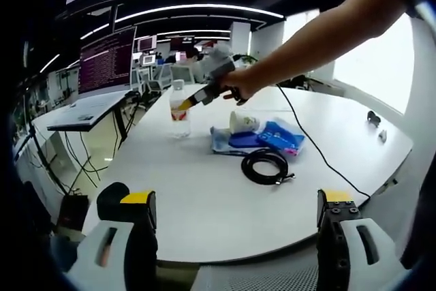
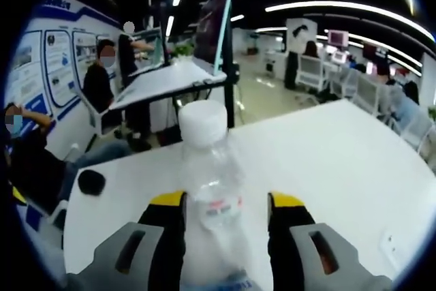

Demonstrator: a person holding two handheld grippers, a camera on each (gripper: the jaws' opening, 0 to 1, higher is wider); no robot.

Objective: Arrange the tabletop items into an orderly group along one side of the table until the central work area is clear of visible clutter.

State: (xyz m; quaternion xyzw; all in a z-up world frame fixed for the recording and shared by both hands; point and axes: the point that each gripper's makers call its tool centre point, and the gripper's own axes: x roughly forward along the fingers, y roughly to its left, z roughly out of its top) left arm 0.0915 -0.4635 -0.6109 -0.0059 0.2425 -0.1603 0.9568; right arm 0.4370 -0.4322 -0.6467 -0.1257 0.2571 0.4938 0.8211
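A clear water bottle [image 2: 210, 189] with a white cap stands upright on the white table [image 2: 340, 161], right between the yellow-tipped jaws of my right gripper [image 2: 227, 200]. The jaws are open, with a gap showing beside the right one. In the left gripper view the same bottle [image 1: 178, 110] stands at the table's far side, and a person's arm holds the right gripper [image 1: 187, 103] against it. My left gripper [image 1: 237, 199] hangs open over the near table edge, holding nothing. A coiled black cable [image 1: 267, 165], blue packets [image 1: 278, 135] and a white roll [image 1: 243, 122] lie mid-table.
A small black object [image 2: 90, 182] lies on the table left of the bottle. Two small items [image 1: 373, 118] rest near the table's far right edge. A desk with a large monitor [image 1: 107, 61] stands beyond the table, and people sit at the left of the right gripper view.
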